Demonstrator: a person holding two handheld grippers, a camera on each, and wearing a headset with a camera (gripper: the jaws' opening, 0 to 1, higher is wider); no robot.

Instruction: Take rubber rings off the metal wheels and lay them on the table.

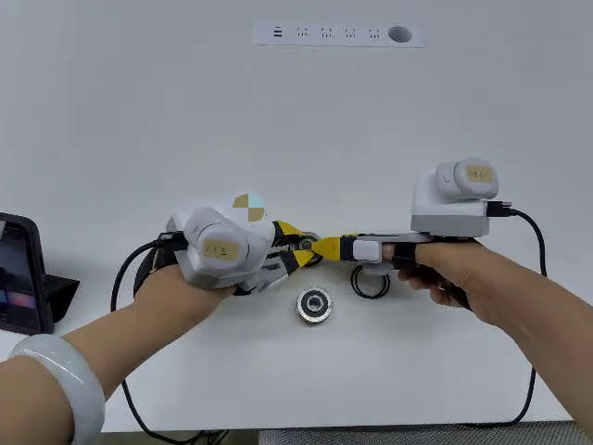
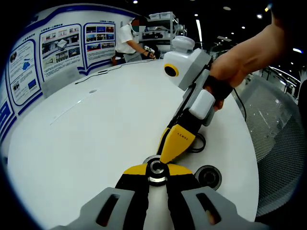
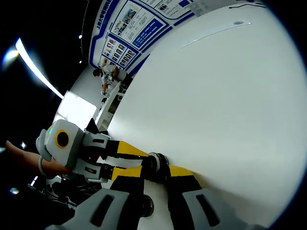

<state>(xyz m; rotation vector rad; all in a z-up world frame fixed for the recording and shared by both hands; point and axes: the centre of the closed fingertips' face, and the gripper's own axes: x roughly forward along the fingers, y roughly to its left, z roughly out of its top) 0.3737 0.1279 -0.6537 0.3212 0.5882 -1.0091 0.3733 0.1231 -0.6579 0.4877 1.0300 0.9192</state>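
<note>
Closest to the camera, a forearm [image 1: 111, 343] with a pale bangle [image 1: 57, 385] reaches in from the lower left, its hand wrapped round the left hand-held gripper [image 1: 298, 247]. The right hand-held gripper [image 1: 323, 247] comes in from the opposite side. The two meet tip to tip over the white surface [image 1: 371, 371].

Between them sits a metal wheel [image 2: 157, 168]. In the left gripper view the left jaws are drawn in on either side of this wheel and grip it, yellow tips against its rim. In the right gripper view the right jaws are likewise almost closed about the same wheel, one yellow tip on each side. Its rim looks dark there, but I cannot tell whether they pinch rubber or metal.

A second wheel [image 1: 315, 304] lies flat on the surface, just nearer the person than the meeting jaws. Black rubber rings [image 1: 369, 281] lie loose and overlapping on the surface beneath the right hand-held gripper's body, near the second wheel but apart from it.

At the far left edge a tablet [image 1: 17, 273] leans upright. A black cable [image 1: 123, 278] trails from the left hand-held gripper. A power strip [image 1: 338, 34] is fixed on the wall behind.
</note>
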